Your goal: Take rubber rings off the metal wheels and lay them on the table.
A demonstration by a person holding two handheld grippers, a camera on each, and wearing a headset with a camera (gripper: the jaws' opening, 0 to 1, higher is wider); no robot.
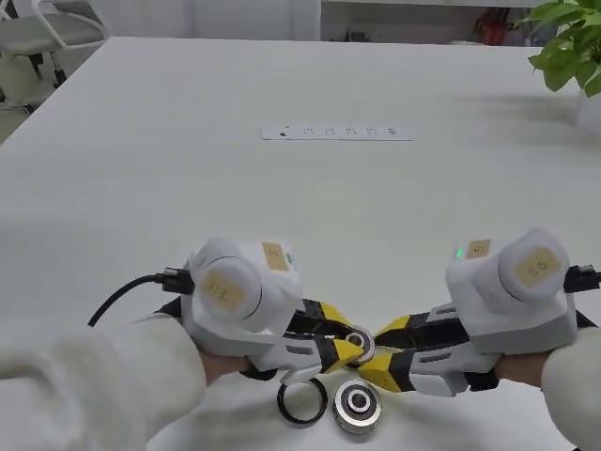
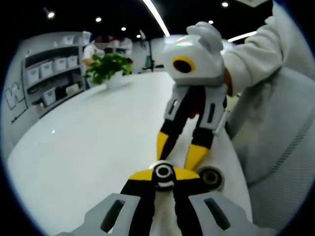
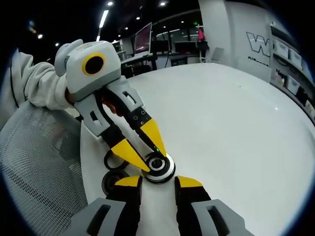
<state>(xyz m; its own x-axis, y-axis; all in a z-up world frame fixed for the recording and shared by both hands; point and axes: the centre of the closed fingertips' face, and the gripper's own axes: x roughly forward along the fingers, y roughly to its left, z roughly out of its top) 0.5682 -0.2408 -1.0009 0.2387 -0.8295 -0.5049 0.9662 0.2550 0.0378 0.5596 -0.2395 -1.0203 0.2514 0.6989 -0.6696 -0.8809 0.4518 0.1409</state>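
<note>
My left gripper [image 1: 349, 343] [image 2: 163, 173] is shut on a small metal wheel [image 1: 358, 342] [image 2: 163, 171] [image 3: 159, 167], held just above the table near its front edge. From the right, my right gripper [image 1: 383, 349] [image 3: 158, 181] faces it, open, with its yellow tips right at the wheel's rim. In the right gripper view the left gripper [image 3: 147, 157] pinches the wheel from the upper left. In the left gripper view the right gripper [image 2: 179, 150] comes down from above. A loose black rubber ring [image 1: 302, 402] [image 3: 113, 160] lies on the table beside a second wheel [image 1: 358, 405] [image 2: 210, 177] [image 3: 114, 182].
A white power strip [image 1: 336, 133] lies far back on the white table [image 1: 282, 207]. At the far right corner stands a green plant [image 1: 568, 42] [image 2: 108, 66]. A black cable [image 1: 122, 296] trails off to the left. An office chair [image 1: 47, 33] stands beyond the far left corner.
</note>
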